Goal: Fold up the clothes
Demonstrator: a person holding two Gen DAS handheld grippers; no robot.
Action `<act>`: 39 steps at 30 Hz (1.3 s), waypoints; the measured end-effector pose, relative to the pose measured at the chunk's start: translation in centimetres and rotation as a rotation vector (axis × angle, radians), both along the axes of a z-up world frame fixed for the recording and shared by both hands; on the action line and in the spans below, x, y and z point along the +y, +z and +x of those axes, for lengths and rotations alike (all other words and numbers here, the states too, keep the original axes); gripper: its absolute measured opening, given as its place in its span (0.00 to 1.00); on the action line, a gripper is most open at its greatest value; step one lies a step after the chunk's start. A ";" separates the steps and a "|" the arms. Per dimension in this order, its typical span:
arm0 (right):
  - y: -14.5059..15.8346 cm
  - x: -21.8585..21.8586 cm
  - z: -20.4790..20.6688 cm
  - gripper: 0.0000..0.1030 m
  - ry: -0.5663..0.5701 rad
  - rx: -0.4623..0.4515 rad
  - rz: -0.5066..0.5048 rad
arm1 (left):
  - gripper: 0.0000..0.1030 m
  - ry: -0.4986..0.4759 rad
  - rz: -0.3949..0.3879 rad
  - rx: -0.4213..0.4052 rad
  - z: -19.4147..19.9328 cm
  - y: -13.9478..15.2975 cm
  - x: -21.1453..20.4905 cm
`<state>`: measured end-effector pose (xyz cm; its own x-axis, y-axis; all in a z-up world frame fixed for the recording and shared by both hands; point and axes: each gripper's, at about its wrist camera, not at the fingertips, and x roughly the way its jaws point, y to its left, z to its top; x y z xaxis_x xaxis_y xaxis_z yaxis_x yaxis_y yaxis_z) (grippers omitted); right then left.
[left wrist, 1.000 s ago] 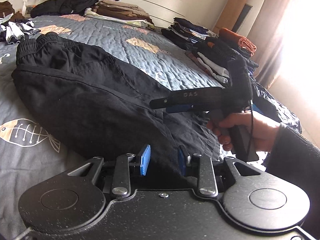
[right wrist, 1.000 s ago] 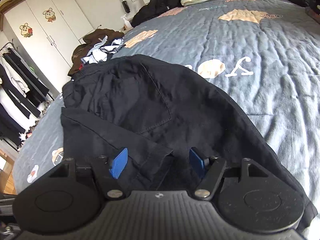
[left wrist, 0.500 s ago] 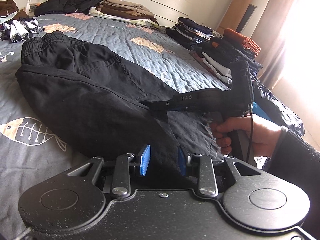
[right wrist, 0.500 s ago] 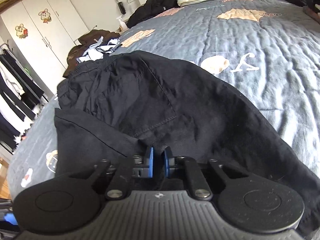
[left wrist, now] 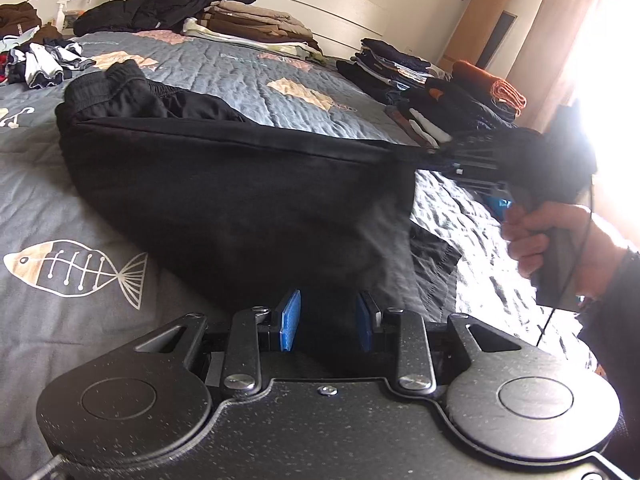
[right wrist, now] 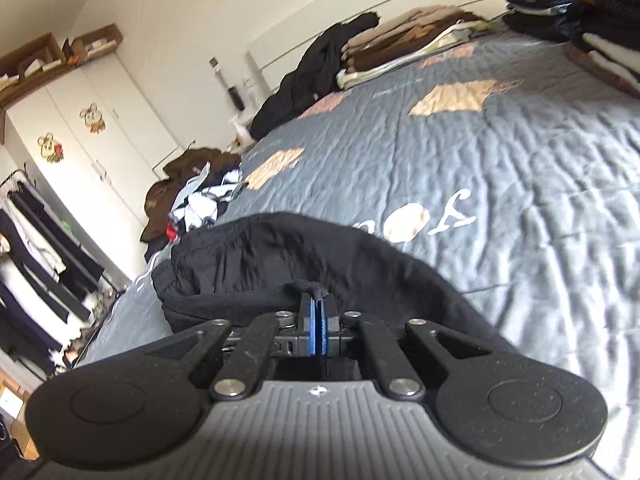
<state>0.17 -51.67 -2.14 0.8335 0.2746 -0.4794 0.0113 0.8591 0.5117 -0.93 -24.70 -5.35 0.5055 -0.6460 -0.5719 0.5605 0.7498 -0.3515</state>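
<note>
Right claw: blue pads pressed together on a fold of the black trousers' hem edge, lifted off the bed.
Left claw: pads apart, dark cloth hanging between them; whether it is gripped I cannot tell.
Hand: wraps the right claw's handle, at the bed's right side.
Trousers: lying on the grey quilt; long axis runs from the bunched waistband far left to the raised leg end at the right claw. Top seam is pulled taut in a straight line between the two; the panel below sags in a curve to the quilt.
Open room: bare quilt beyond the trousers toward the headboard, and to the left around the fish print.
Edges: folded stacks line the headboard side; more piles crowd the right edge; loose clothes sit near the waistband.
</note>
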 end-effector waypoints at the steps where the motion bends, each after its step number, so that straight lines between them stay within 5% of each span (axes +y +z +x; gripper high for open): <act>1: 0.2 -0.5 -0.5 0.02 -0.018 -0.003 -0.005 | 0.30 0.002 -0.001 0.000 0.0 0.0 0.0; 9: 0.8 -4.7 -3.9 0.02 -0.138 0.002 -0.035 | 0.30 -0.015 0.013 -0.004 -0.1 -0.1 -0.4; 15: -1.9 -6.3 -3.9 0.03 -0.178 0.116 -0.164 | 0.30 -0.011 0.040 0.001 0.2 -0.4 -0.7; 17: -3.9 -6.5 -3.4 0.03 -0.172 0.180 -0.182 | 0.38 0.002 0.053 -0.006 0.3 -0.3 -0.6; 18: -4.8 -6.5 -3.2 0.03 -0.166 0.208 -0.190 | 0.50 0.021 0.049 -0.012 0.5 -0.1 -0.3; 19: -5.5 -6.3 -3.1 0.03 -0.157 0.226 -0.194 | 0.59 0.050 0.033 -0.016 0.8 0.1 0.3; 26: -5.0 -5.6 -3.4 0.04 -0.131 0.198 -0.156 | 0.60 0.392 -0.247 0.132 7.4 1.0 7.5; 32: -4.9 -6.1 -3.3 0.04 -0.130 0.194 -0.127 | 0.60 0.622 -0.403 0.297 13.0 -3.2 11.1; 39: -4.6 -6.4 -3.4 0.04 -0.122 0.173 -0.091 | 0.58 0.620 -0.398 0.333 14.9 -5.3 9.5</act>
